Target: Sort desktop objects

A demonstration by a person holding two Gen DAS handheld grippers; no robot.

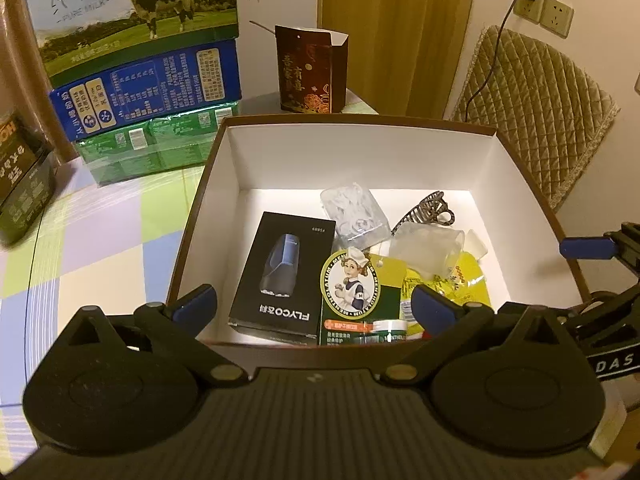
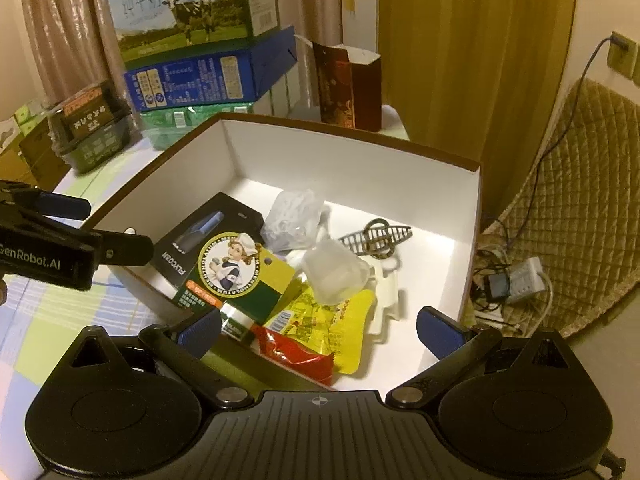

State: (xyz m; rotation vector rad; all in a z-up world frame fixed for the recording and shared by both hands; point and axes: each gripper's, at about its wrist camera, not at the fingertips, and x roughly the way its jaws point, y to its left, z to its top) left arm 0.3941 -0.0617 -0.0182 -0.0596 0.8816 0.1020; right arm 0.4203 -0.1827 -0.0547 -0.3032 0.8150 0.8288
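Hovering wide-jawed and empty, my left gripper (image 1: 314,306) had the shaver box (image 1: 282,276) just ahead at 11 o'clock, long axis toward 12; my right gripper (image 2: 320,330), equally wide, sat farther.

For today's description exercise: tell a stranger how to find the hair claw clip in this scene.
Start at the large white-lined box on the checked tablecloth. Look to its far right part, beyond the yellow snack packet and the clear plastic cup. The hair claw clip lies there on the bare floor, the only dark, striped, toothed thing.

Matt white cardboard box (image 1: 360,152) holds glossy plastic wrappers (image 2: 304,344).
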